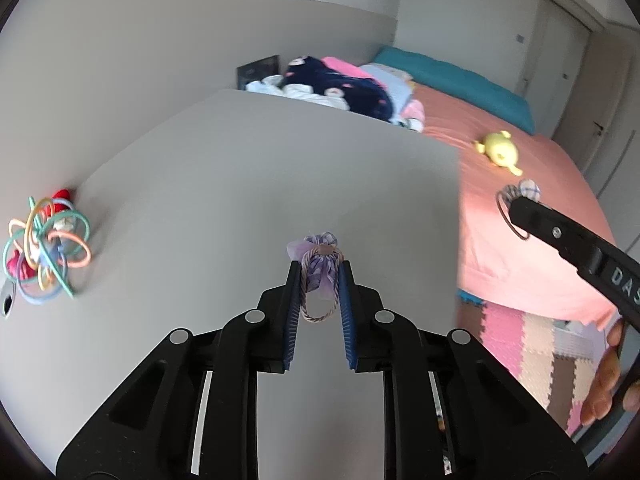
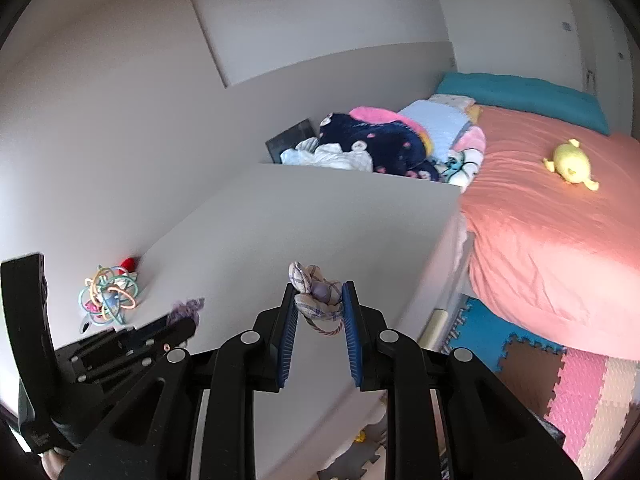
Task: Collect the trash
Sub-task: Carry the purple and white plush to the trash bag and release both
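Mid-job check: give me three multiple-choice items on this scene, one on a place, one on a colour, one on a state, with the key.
1. Where does the yellow plush toy lie?
A. on the grey tabletop
B. on the pink bedspread
C. on the foam floor mat

2. What colour are the pads inside the left claw?
A. blue
B. red
C. white

3. What is the right claw doing?
A. standing open and empty
B. gripping the ring toy
C. gripping a checked fabric hair tie

Key: 1 B, the toy rests on the pink bedspread, away from the grey tabletop. 2 A, both inner pads show blue ribbing. 3 C, the checked fabric hair tie sits pinched between its pads; the ring toy lies apart on the tabletop.
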Motion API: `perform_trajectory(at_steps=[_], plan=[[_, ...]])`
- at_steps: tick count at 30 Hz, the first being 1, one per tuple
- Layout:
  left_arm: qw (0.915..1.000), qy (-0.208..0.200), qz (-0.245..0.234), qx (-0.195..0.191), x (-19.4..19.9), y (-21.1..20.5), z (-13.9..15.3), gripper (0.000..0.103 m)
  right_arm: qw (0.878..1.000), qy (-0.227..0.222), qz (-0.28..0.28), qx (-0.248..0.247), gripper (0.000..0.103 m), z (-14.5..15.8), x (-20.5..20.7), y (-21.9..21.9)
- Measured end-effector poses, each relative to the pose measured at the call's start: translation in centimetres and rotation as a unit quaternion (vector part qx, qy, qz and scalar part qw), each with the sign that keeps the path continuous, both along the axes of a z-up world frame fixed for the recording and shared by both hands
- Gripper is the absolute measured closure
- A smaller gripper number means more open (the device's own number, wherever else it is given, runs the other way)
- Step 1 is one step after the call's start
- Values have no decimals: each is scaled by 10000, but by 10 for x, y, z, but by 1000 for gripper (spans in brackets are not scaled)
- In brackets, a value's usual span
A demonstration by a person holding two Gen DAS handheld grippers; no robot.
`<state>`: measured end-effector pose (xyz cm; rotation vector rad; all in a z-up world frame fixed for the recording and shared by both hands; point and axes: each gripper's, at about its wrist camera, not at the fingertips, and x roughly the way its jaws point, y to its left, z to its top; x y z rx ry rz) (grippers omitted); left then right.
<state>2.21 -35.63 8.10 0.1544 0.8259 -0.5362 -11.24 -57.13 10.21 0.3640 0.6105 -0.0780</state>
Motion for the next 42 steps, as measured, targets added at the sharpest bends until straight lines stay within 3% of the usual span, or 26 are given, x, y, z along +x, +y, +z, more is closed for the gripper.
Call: perform_trajectory(at_steps=[7, 19, 31, 42], plan=[[9990, -88, -423, -70, -63, -24, 4, 85, 9993, -193, -308, -35, 79, 6, -71, -16], [9917, -19, -1282, -68, -150, -81, -15, 85, 9944, -199, -1021, -173, 79, -4, -180, -53], [9709, 388, -2343, 301, -230, -149, -63, 85, 9829, 191, -1832, 29, 79, -50, -268, -98], [9563, 625, -2729, 846, -267, -193, -107, 85, 9714, 649, -2250, 394, 79, -108, -303, -144]])
